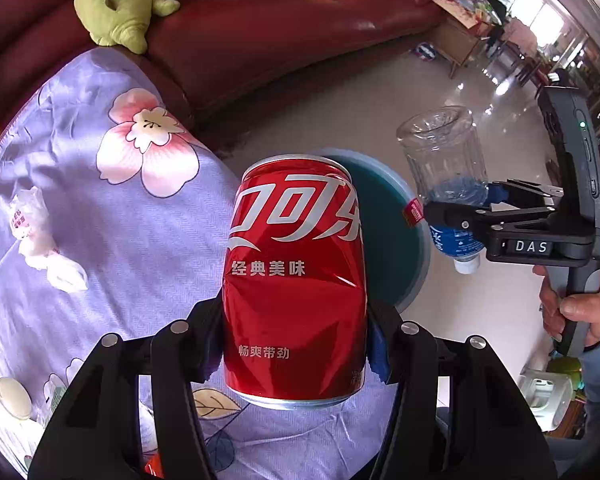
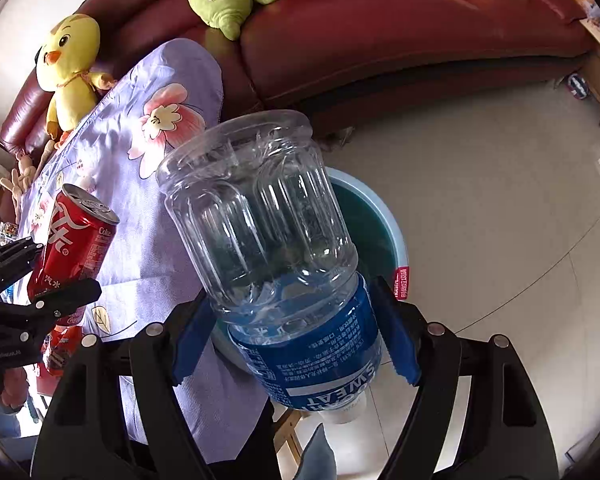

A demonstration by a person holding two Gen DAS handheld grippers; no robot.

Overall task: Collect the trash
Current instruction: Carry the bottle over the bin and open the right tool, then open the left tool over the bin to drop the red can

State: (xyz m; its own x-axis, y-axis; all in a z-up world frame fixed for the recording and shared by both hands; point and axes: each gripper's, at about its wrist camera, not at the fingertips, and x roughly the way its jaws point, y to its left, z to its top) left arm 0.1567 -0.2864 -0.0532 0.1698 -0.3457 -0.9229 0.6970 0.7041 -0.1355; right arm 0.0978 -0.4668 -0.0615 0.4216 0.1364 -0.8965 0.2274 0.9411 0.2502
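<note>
My left gripper is shut on a dented red cola can, held upright above the edge of the floral cloth. My right gripper is shut on a clear plastic bottle with a blue label, held cap down above the light-blue bin. The bin also shows in the left wrist view behind the can. The right gripper with the bottle shows at the right of the left wrist view. The left gripper with the can shows at the left of the right wrist view.
A purple floral cloth covers the table, with crumpled white tissue on it. A dark red sofa with a green plush toy stands behind; a yellow duck toy sits at its end. Glossy tiled floor lies to the right.
</note>
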